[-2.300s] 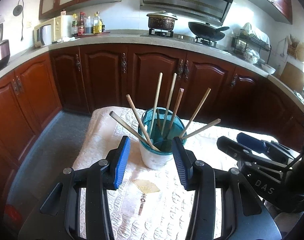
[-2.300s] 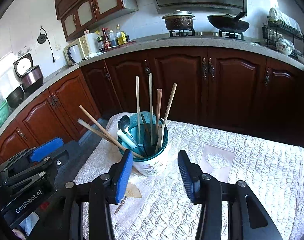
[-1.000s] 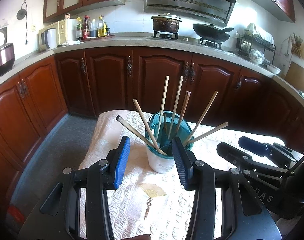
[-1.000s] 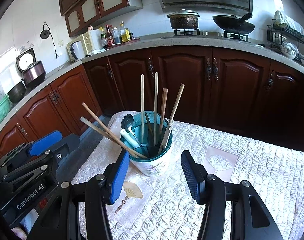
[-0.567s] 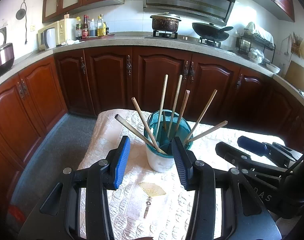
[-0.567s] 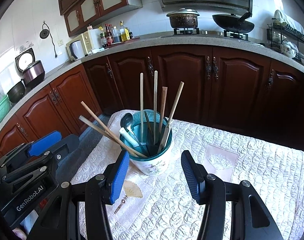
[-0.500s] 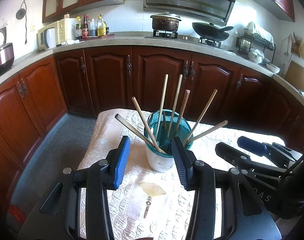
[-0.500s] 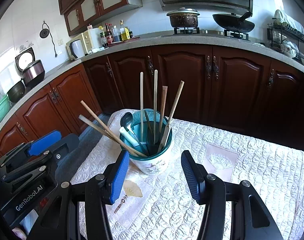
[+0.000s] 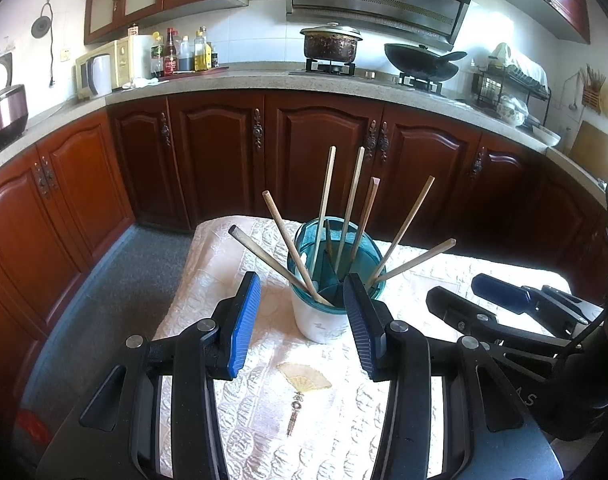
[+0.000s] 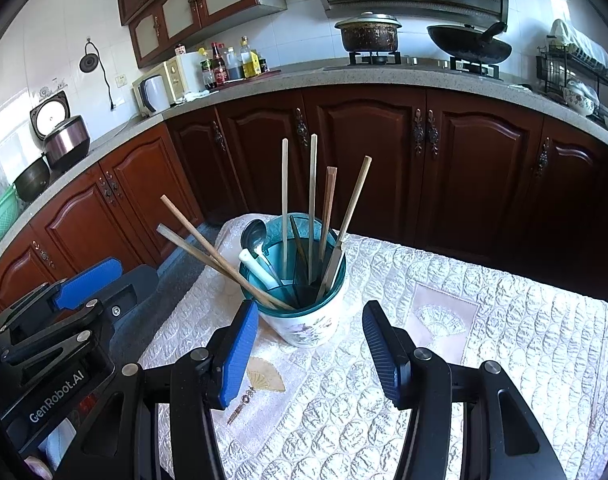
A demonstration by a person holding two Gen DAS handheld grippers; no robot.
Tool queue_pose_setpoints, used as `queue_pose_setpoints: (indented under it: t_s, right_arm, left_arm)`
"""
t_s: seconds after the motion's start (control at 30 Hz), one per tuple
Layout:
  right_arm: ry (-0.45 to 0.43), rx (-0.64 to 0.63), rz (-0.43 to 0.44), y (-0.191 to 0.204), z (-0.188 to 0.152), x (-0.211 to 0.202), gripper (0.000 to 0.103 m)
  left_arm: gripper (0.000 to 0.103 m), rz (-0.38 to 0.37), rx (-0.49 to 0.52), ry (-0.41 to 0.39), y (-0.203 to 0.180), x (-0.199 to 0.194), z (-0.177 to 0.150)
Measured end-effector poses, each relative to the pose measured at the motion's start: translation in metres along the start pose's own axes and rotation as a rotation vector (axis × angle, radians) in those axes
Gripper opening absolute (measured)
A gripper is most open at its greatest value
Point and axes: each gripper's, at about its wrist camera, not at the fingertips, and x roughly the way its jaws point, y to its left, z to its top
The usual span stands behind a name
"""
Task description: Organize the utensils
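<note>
A white utensil holder with a teal rim (image 9: pixel 324 320) (image 10: pixel 304 322) stands on the quilted table. Several wooden chopsticks (image 9: pixel 324 200) (image 10: pixel 285 196) stick out of it, some upright, some leaning left and right. A metal spoon (image 10: pixel 254 236) and a white-handled utensil (image 10: pixel 258 268) also sit inside. My left gripper (image 9: pixel 302 322) is open and empty, just in front of the holder. My right gripper (image 10: pixel 310 340) is open and empty, also just short of the holder. Each gripper shows in the other's view, the right one (image 9: pixel 504 312) and the left one (image 10: pixel 64 320).
The table has a white quilted cloth (image 10: pixel 484 344) with a fan motif (image 9: pixel 304 378). Dark wooden cabinets (image 9: pixel 324 148) and a counter with a pot (image 9: pixel 330 42), a wok (image 9: pixel 420 60) and bottles stand behind. Grey floor (image 9: pixel 116 292) lies left of the table.
Both grippers have drawn back and risen slightly from the holder since 2.3 s ago; little has moved in the last half second. Both stay open and empty.
</note>
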Motion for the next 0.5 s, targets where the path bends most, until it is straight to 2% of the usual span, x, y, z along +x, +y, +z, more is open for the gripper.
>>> queue_pose_setpoints:
  t_s: [0.5]
  right_arm:
    - [0.005,0.003,0.000,-0.0009,0.0008,0.0011,0.053]
  left_arm:
    - [0.043,-0.003,0.001,0.006,-0.0017,0.0010,-0.0001]
